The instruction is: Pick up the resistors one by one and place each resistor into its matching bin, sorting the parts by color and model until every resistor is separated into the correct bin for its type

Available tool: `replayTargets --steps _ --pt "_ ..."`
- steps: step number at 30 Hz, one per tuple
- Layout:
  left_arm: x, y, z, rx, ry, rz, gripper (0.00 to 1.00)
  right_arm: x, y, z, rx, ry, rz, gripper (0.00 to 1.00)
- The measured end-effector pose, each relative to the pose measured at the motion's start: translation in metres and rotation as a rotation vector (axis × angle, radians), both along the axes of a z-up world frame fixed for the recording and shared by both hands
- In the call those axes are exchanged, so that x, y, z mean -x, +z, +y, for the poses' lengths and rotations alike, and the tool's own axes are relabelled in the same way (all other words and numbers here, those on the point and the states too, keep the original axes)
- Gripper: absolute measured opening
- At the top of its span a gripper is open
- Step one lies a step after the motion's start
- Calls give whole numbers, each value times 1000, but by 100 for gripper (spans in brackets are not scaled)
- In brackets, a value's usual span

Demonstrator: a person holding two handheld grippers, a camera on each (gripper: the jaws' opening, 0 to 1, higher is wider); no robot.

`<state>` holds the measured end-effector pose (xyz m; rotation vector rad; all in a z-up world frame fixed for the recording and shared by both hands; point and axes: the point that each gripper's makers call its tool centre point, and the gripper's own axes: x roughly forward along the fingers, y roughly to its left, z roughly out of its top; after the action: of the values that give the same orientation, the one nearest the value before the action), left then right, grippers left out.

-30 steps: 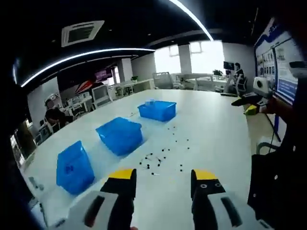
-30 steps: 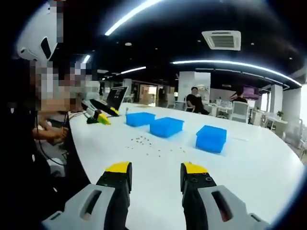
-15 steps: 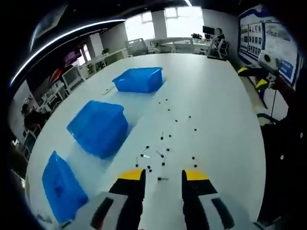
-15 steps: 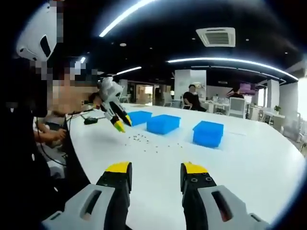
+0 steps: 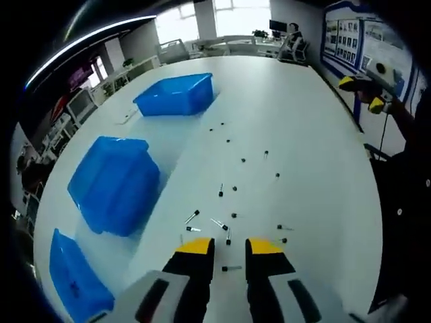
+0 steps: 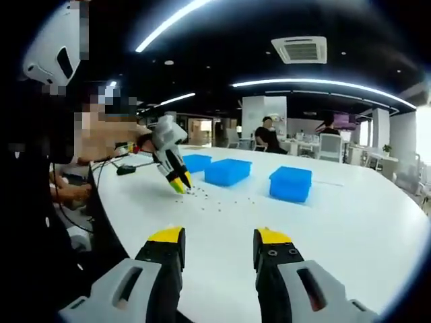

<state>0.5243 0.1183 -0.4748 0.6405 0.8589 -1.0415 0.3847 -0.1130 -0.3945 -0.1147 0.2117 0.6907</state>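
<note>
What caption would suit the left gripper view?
Left tool lowered, jaws narrowly apart, over scattered resistors beside three blue bins on a white table.

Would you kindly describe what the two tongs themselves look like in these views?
Both match. The left tongs and the right tongs each have two blocky black jaws capped with yellow tips, set on pale grey bodies with dark oblong slots. From the right gripper view, the left one's body looks whitish, tapering to its yellow-tipped end.

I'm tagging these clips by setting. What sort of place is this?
Probably an open-plan office or lab: a long white table with blue plastic bins, rows of desks with monitors behind, and a recessed ceiling air-conditioning vent beside curved strip lights.
</note>
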Motion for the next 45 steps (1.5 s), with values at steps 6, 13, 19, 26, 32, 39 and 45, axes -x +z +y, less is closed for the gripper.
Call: replayTargets --steps 6,13,19,26,32,39,45 --pt "3 -6 1 -16 -8 28 20 -1 0 0 -4 -3 3 42" --pt "3 -6 0 1 -9 56 19 -2 0 2 -3 3 5 42" --pt "4 -7 -2 16 -27 73 15 -2 -2 2 1 2 10 42" --pt "6 -7 -1 32 -15 103 8 -3 0 3 2 2 7 42" --pt "6 -7 -1 52 14 120 7 -2 0 5 6 7 5 42" --pt "9 -3 0 88 21 89 7 -1 2 5 3 6 0 42" --pt "11 26 -5 241 80 -6 7 -2 6 8 1 15 -14 42"
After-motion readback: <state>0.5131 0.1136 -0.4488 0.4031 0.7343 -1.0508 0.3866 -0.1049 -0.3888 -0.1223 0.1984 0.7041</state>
